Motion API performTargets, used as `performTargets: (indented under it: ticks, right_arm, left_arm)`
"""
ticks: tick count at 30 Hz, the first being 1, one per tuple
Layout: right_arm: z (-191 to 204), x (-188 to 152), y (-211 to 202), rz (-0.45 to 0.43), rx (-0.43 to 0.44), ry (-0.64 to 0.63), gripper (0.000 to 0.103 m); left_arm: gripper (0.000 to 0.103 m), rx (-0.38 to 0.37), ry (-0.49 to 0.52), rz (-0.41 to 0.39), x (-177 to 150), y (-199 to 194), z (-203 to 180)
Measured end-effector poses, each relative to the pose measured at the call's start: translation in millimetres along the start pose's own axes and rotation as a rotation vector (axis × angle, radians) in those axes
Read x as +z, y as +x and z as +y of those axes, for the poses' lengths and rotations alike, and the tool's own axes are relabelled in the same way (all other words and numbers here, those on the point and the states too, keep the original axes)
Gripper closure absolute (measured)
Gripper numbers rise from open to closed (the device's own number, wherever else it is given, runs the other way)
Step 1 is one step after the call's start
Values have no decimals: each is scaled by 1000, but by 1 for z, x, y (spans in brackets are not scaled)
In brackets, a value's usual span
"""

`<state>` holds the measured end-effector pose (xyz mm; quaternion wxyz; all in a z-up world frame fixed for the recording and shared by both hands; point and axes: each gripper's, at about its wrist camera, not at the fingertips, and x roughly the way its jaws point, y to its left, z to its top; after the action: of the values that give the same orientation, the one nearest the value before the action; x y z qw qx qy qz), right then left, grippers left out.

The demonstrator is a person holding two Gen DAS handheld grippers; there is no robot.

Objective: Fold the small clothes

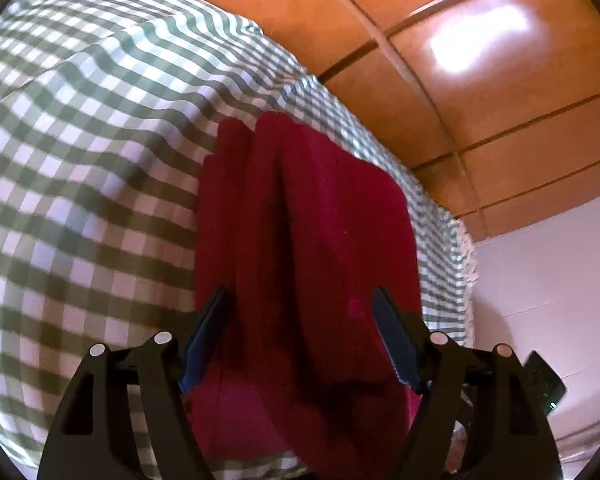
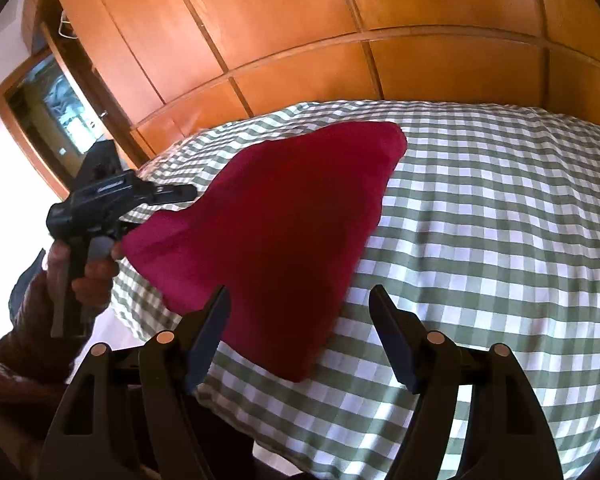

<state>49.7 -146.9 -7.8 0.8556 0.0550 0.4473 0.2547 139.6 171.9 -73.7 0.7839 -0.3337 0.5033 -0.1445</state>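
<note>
A dark red cloth (image 2: 276,220) lies folded on the green-and-white checked bedspread (image 2: 480,220). In the left wrist view the cloth (image 1: 312,240) fills the middle, with its near end bunched between my left gripper's (image 1: 300,300) spread blue fingers (image 1: 208,336). The jaws stand wide apart and do not pinch the cloth. The left gripper also shows in the right wrist view (image 2: 100,204), held in a hand at the cloth's left corner. My right gripper (image 2: 300,300) is open and empty, with the cloth's near edge just beyond its fingertips (image 2: 216,320).
A wooden panelled wardrobe (image 2: 300,32) stands behind the bed. An open wooden door with glass (image 2: 48,108) is at the far left. The bedspread's edge (image 1: 460,264) drops to a white surface (image 1: 548,280) on the right. A dark device (image 1: 544,380) lies there.
</note>
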Motion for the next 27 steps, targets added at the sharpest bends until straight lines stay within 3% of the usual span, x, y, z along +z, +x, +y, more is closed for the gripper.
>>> performTargets:
  ticks: [4, 6, 10, 13, 18, 23, 27]
  right_arm:
    - [22, 4, 21, 14, 20, -86, 37]
    - [33, 7, 35, 21, 17, -122, 37]
    - [52, -3, 51, 54, 35, -189, 39]
    - [63, -21, 67, 94, 28, -217, 39]
    - [79, -36, 91, 88, -75, -310, 39]
    - [66, -17, 67, 124, 31, -267, 39]
    - [36, 18, 36, 30, 41, -146, 39]
  left_arm:
    - [80, 43, 81, 9, 1, 9, -16]
    - [84, 81, 137, -32, -4, 3, -25]
    - [85, 174, 174, -112, -23, -19, -17]
    - [83, 260, 163, -106, -33, -11, 6]
    - [60, 420, 197, -193, -38, -12, -11]
    - [62, 536, 315, -297, -45, -27, -40]
    - [60, 591, 362, -320, -47, -26, -46]
